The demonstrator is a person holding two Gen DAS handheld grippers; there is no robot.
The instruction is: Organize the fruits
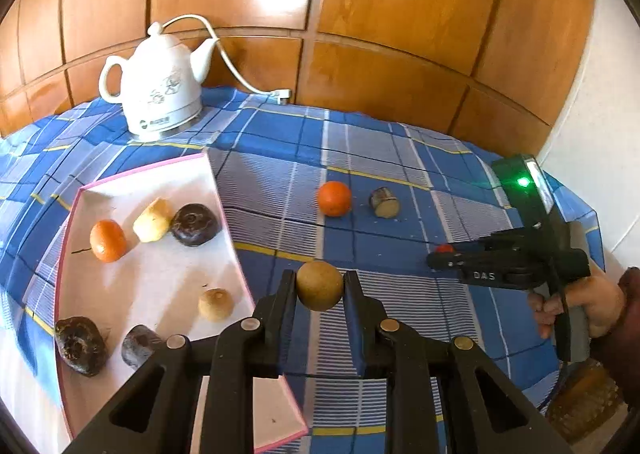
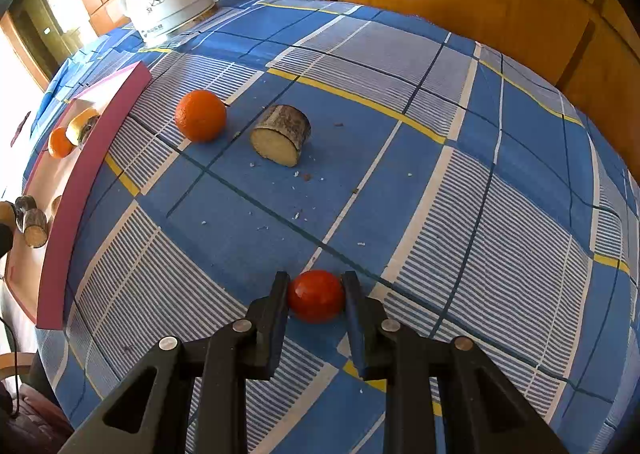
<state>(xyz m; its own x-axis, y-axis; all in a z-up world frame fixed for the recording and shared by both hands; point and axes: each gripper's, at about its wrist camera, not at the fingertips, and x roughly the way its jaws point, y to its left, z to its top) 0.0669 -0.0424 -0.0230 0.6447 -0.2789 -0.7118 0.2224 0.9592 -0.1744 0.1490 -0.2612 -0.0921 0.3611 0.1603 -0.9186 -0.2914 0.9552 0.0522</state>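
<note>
Blue plaid tablecloth (image 2: 500, 157) covers the table; wood panelling stands behind it. Left gripper (image 1: 319, 288): jaws pinching one round tan-brown fruit (image 1: 319, 286), held clear of the cloth just beside the near right edge of the tray. Right gripper (image 2: 316, 296): jaws pinching one small red glossy fruit (image 2: 316, 296), low over the cloth near the table's front edge; whether it touches the cloth I cannot tell. A person's hand (image 1: 580, 306) grips that tool's handle.

Shallow white tray with pink rim (image 1: 140, 181), toward the table's left edge, holds seven pieces:
- one small orange citrus (image 1: 107, 240)
- one pale yellow cut chunk (image 1: 153, 221)
- three dark brown lumpy fruits, one (image 1: 195, 223) touching the chunk, two at the tray's near left corner
- one pale tan round fruit (image 1: 216, 304)
- one more orange piece, seen only from the right wrist

Loose on the cloth, mid-table: one orange citrus (image 2: 201, 115) and, near it, one short cut cane section with dark bark (image 2: 282, 135). Small crumbs are scattered around them.

White ceramic electric kettle (image 1: 160, 85) stands at the far left corner, its white cord (image 1: 232, 65) trailing along the back edge.
</note>
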